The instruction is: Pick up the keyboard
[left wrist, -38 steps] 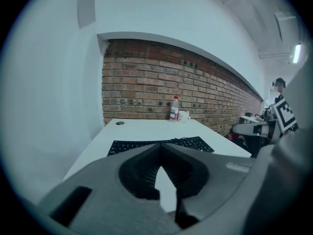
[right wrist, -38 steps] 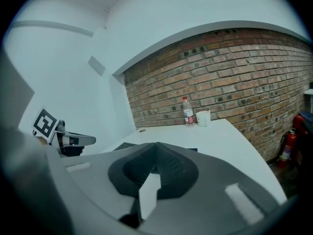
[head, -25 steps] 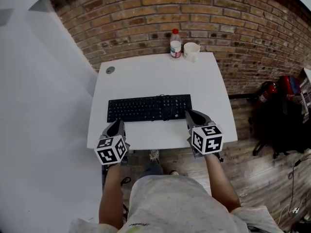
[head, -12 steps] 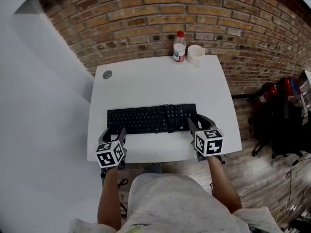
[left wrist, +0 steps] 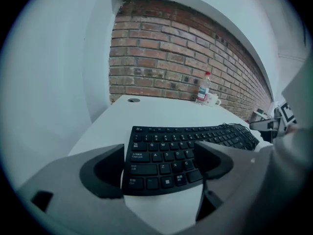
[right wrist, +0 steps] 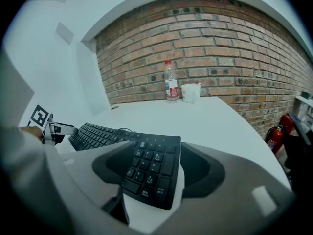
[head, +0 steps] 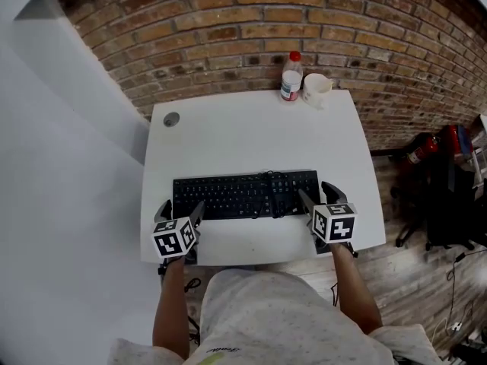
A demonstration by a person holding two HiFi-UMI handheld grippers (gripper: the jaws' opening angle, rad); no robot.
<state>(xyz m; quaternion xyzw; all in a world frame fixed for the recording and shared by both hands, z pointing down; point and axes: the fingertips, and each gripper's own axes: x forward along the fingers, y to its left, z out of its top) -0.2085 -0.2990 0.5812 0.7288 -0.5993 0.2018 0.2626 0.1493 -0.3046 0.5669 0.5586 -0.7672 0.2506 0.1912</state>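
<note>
A black keyboard [head: 245, 195] lies flat across the near half of the white table [head: 243, 135], its cable bunched on top near its right part. My left gripper [head: 181, 207] is at the keyboard's left near corner, jaws opening. In the left gripper view that corner of the keyboard [left wrist: 181, 146] sits between the spread jaws of the left gripper [left wrist: 159, 168], untouched by the pads. My right gripper [head: 316, 195] is at the right end, jaws also opening. The number pad end of the keyboard [right wrist: 98, 133] lies between the right gripper's [right wrist: 156, 168] jaws, with gaps on both sides.
A plastic bottle with a red cap [head: 291, 77] and a white mug [head: 316, 90] stand at the table's far edge against the brick wall. A round cable grommet [head: 171, 119] is at the far left corner. A red fire extinguisher [head: 415, 147] stands on the floor to the right.
Both grippers have moved forward and down from the table's near edge to the keyboard's two ends. Both pairs of jaws, shut before, now stand wide apart.
</note>
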